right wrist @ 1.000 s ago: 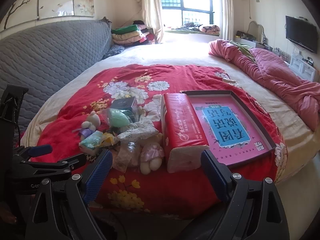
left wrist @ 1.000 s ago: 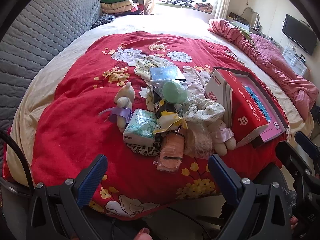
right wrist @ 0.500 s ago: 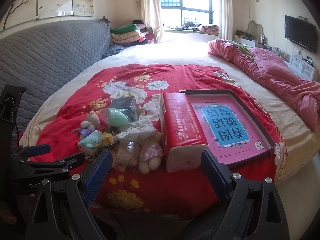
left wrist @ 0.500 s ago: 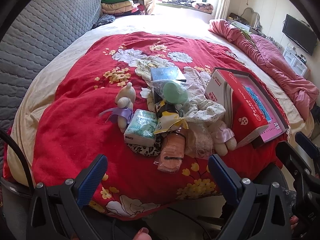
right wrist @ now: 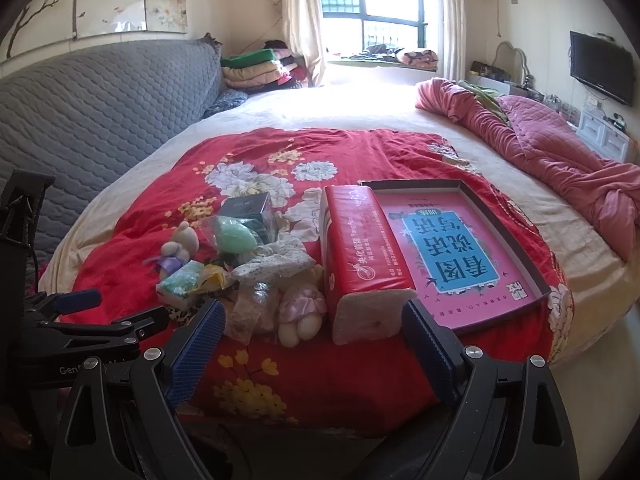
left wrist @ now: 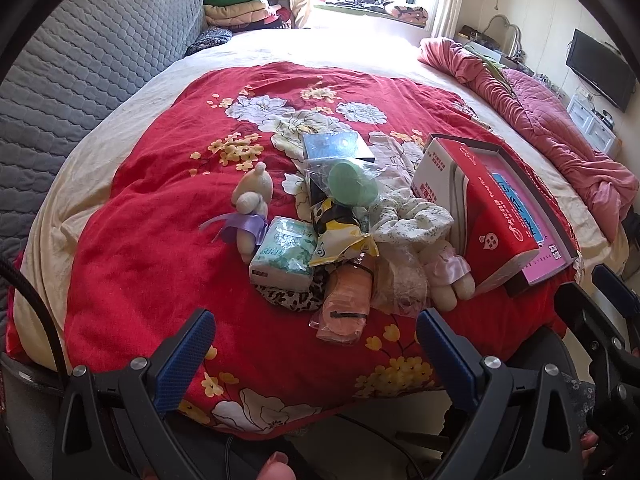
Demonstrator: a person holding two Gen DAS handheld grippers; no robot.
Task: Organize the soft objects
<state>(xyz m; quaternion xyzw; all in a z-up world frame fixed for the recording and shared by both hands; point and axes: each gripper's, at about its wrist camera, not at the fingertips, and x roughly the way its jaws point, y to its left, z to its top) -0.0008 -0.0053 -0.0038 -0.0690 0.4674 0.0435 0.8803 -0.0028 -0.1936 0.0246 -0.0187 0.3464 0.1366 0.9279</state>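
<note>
While both grippers are held low at the near edge of the bed, a heap of soft objects is seen on the red floral quilt (left wrist: 132, 240). The left gripper (left wrist: 314, 344) is held with its jaws spread wide and nothing between them; the right gripper (right wrist: 314, 334) is likewise held wide and empty.

From the left wrist view, the heap is found at twelve o'clock from the jaws. A cream plush toy with a purple ribbon (left wrist: 250, 210) is laid at the heap's nine o'clock side, touching a green-and-white tissue pack (left wrist: 284, 256). A yellow packet (left wrist: 342, 240) is propped against that pack, and a green round object in clear wrap (left wrist: 352, 184) is placed above it, toward twelve o'clock. An orange item in clear plastic (left wrist: 346, 304) is set at the heap's six o'clock edge, nearest the jaws, partly over a leopard-print piece (left wrist: 286, 300). A plush toy in a pink dress (left wrist: 448, 276) is laid at four o'clock, just beside a crumpled clear bag (left wrist: 400, 284) and under a white floral cloth (left wrist: 412, 220).

A large red tissue pack (left wrist: 476, 208) is rested at three o'clock of the heap, leaning on the rim of a dark-edged pink box (right wrist: 460, 252). A small dark box (left wrist: 334, 146) is seen at the heap's far side.
</note>
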